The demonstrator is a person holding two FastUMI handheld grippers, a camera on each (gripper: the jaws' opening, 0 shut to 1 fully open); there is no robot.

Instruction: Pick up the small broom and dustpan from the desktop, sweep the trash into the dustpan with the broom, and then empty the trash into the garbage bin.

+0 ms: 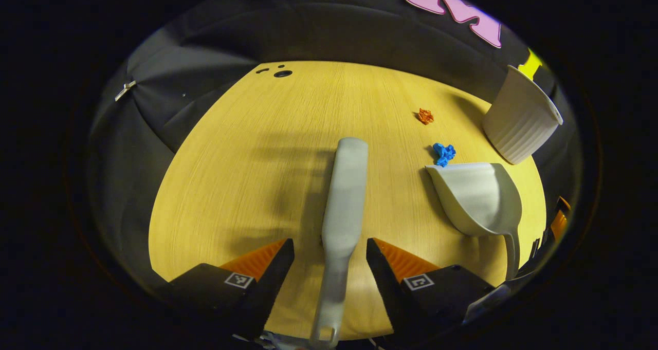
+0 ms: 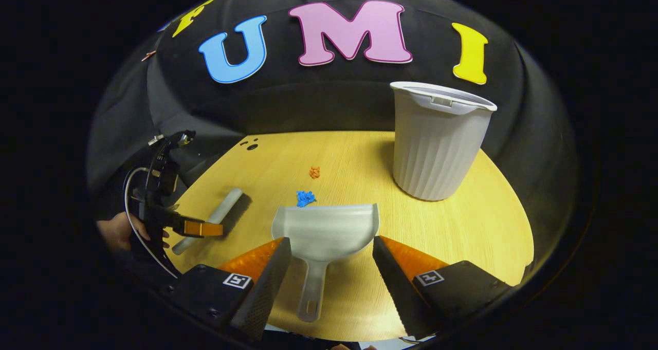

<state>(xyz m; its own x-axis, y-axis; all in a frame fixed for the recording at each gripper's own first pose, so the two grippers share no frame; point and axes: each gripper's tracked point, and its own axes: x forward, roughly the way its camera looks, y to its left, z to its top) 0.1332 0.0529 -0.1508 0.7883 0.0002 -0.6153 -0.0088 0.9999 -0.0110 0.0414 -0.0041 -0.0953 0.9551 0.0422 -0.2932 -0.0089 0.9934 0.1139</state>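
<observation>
A pale grey small broom (image 1: pixel 343 206) lies flat on the wooden desktop (image 1: pixel 247 149), handle toward me. My left gripper (image 1: pixel 330 250) is open, a finger on each side of the handle, not touching it. In the right gripper view the broom (image 2: pixel 216 216) lies at the left with the left gripper (image 2: pixel 198 228) over it. The grey dustpan (image 2: pixel 324 232) rests on the desk, and my right gripper (image 2: pixel 331 247) stands open astride its handle. The dustpan (image 1: pixel 478 198) sits to the broom's right. A blue paper scrap (image 2: pixel 305 198) lies just beyond the pan's mouth, an orange scrap (image 2: pixel 314 172) farther back.
A white ribbed garbage bin (image 2: pixel 437 144) stands upright at the desk's far right, also seen as the bin (image 1: pixel 519 116) in the left gripper view. A hand (image 2: pixel 115 232) holds the left gripper at the desk's left edge. Small holes (image 1: pixel 280 72) mark the desk's far edge.
</observation>
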